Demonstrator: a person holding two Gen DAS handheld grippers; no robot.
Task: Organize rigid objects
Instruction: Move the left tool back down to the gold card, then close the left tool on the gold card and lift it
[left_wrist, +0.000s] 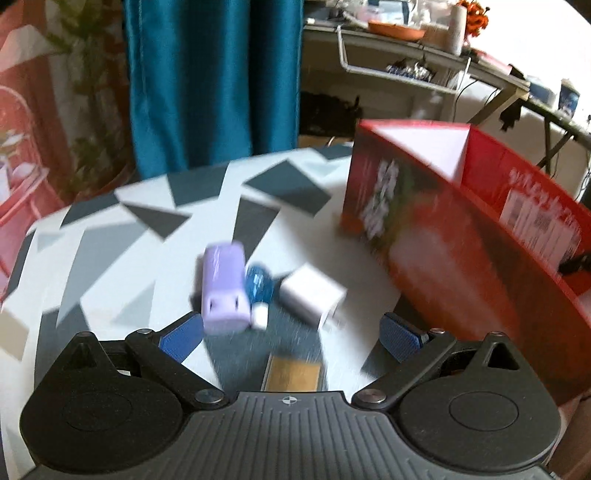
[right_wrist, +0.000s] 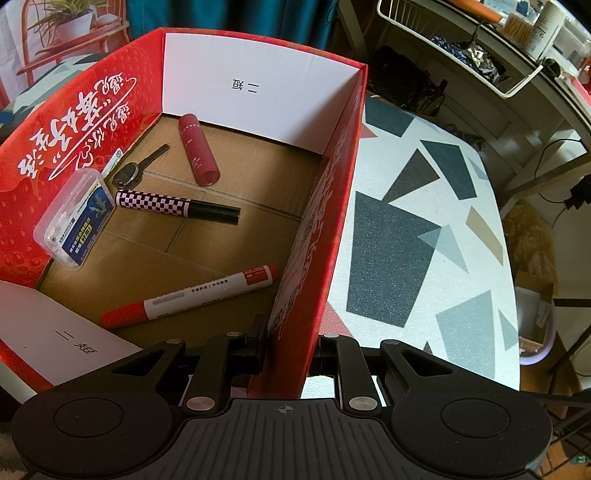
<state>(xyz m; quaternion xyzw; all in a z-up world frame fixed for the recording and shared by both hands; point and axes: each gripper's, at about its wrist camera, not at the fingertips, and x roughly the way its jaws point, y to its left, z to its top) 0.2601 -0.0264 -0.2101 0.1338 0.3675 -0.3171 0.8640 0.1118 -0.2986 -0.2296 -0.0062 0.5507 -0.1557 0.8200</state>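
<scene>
Left claw (left_wrist: 291, 338): my jaws apart, purple charger (left_wrist: 224, 288) just ahead.
Right claw (right_wrist: 290, 347): clamped on box wall (right_wrist: 317, 236).
Risk: I could nudge the white adapter (left_wrist: 312, 295) away.

Open tabletop left of the box; crowded floor inside it

The tall red cardboard box (left_wrist: 461, 236) walls off the right of the patterned table (left_wrist: 110, 236), whose left stays bare past the lilac plastic block (left_wrist: 223, 288), blue trinket (left_wrist: 259, 284) and white charger cube (left_wrist: 312, 295). Inside, a red-capped white marker (right_wrist: 192, 295) and checkered pen (right_wrist: 177, 206) cross the floor, with bare cardboard between them.
</scene>
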